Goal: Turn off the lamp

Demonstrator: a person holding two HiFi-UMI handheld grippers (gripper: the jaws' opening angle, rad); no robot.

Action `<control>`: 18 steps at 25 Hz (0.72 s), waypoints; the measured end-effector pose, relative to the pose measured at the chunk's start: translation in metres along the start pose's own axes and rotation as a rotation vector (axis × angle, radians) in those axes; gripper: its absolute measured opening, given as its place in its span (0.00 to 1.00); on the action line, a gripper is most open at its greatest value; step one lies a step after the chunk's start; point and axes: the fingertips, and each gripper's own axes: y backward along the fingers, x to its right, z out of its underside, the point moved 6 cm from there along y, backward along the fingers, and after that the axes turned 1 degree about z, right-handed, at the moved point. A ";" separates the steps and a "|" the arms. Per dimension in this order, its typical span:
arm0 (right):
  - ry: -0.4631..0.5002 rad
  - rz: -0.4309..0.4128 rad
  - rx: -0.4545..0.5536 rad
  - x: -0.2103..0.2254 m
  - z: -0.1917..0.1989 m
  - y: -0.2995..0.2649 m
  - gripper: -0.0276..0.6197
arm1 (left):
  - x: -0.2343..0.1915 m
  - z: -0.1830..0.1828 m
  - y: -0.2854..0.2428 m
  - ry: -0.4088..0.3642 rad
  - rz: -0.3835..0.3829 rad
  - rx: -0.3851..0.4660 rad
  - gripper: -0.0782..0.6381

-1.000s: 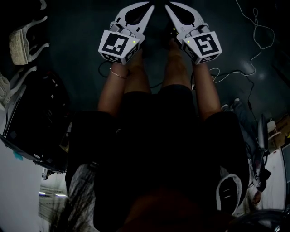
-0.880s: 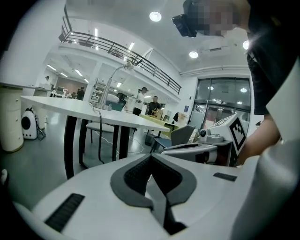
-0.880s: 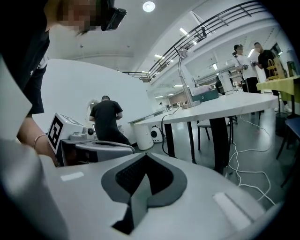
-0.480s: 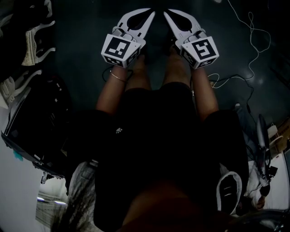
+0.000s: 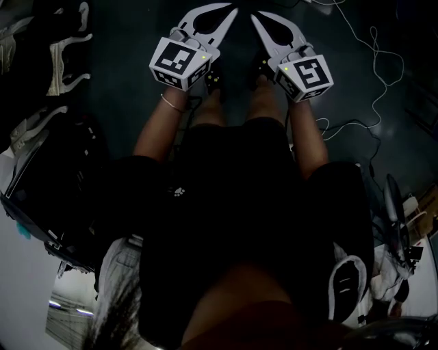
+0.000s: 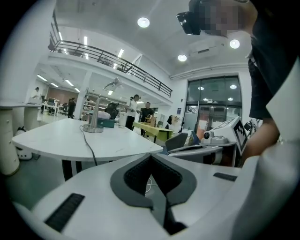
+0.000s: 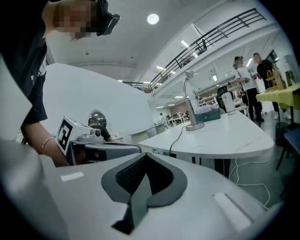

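Lamp (image 7: 194,126) upright on table (image 7: 229,137); left gripper (image 5: 231,11) and right gripper (image 5: 254,15) short of table, jaws closed, empty, presumably for prodding its switch

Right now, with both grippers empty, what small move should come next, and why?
Probably walk toward the table and bring the right gripper near the lamp. That gripper and the left gripper are shut and empty, and the lamp stands far off on the table, beyond either's touch.

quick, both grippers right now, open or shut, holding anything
Left gripper: shut, nothing between its jaws.
Right gripper: shut, nothing between its jaws.
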 end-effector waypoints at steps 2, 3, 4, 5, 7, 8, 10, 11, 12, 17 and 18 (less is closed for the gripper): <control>0.014 0.000 0.014 -0.002 -0.008 0.000 0.04 | 0.001 -0.009 0.002 -0.041 0.043 -0.021 0.12; 0.016 0.003 0.016 -0.002 -0.011 0.002 0.05 | 0.002 -0.012 0.004 -0.055 0.065 -0.030 0.12; 0.017 0.007 0.017 -0.002 -0.013 0.004 0.05 | 0.003 -0.015 0.007 -0.065 0.083 -0.033 0.12; 0.017 0.010 0.019 -0.002 -0.016 0.006 0.05 | 0.004 -0.018 0.010 -0.069 0.094 -0.032 0.12; 0.018 0.010 0.025 -0.005 -0.023 0.007 0.04 | 0.002 -0.024 0.018 -0.064 0.098 -0.019 0.12; 0.016 0.008 0.027 -0.008 -0.025 0.007 0.05 | 0.001 -0.025 0.023 -0.056 0.096 -0.012 0.12; 0.006 0.005 0.031 -0.014 -0.027 0.007 0.04 | 0.000 -0.025 0.030 -0.042 0.096 -0.010 0.12; -0.003 0.005 0.032 -0.017 -0.028 0.007 0.04 | 0.000 -0.024 0.033 -0.040 0.096 -0.017 0.12; -0.012 0.004 0.034 -0.019 -0.029 0.008 0.04 | 0.000 -0.024 0.036 -0.040 0.095 -0.024 0.12; -0.013 -0.014 0.026 -0.037 -0.034 0.012 0.04 | 0.003 -0.032 0.052 -0.015 0.082 -0.003 0.12; -0.016 -0.015 0.026 -0.041 -0.034 0.012 0.04 | 0.005 -0.032 0.056 -0.005 0.083 -0.009 0.12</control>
